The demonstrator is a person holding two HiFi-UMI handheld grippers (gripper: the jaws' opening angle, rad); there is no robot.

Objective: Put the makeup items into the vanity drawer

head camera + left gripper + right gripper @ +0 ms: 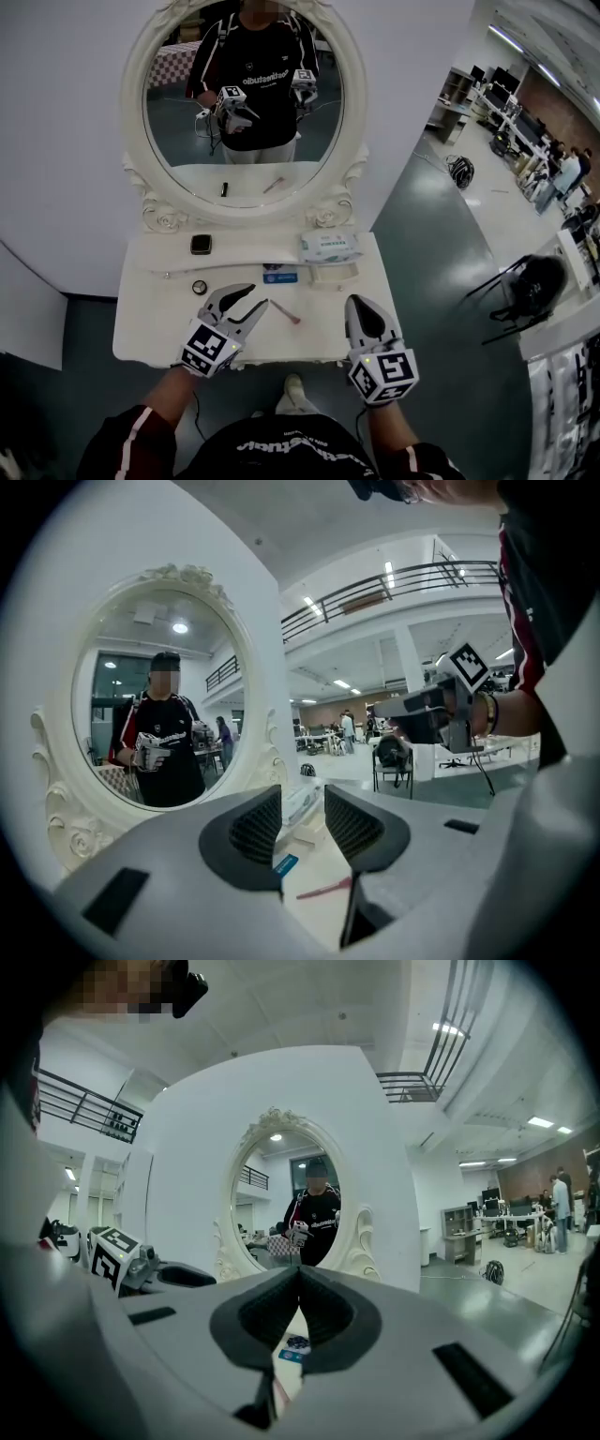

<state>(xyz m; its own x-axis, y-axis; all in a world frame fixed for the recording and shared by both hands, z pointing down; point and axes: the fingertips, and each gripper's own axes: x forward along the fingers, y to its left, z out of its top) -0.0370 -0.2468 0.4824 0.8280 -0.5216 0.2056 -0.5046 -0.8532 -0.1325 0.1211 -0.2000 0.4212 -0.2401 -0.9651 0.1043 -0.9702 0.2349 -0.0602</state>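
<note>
Makeup lies loose on the white table (150,323) below the oval mirror (246,216); nothing sits in any container, and no view shows the inside of the vanity drawer. On the raised back ledge are a black square compact (201,244) and a soft pack of wipes (330,247), lying flat with its flap shut. Just in front of the pack lies a flat blue-labelled item (280,275), and to its left a small round black pot (199,287).

Print on the wipes pack and the blue label is too small to read. The white lettering on the person's black shirt shows mirrored in the glass and cannot be made out.

A thin pink stick (284,312) lies flat near the table's front. Its long axis runs diagonally, from back-left to front-right in the head view, its darker tip toward the front edge.

The left gripper (259,294) hovers just left of the stick with its jaws spread wide and nothing between the pads. The right gripper (361,302), near the front right of the table, has its jaws pressed together and empty.
</note>
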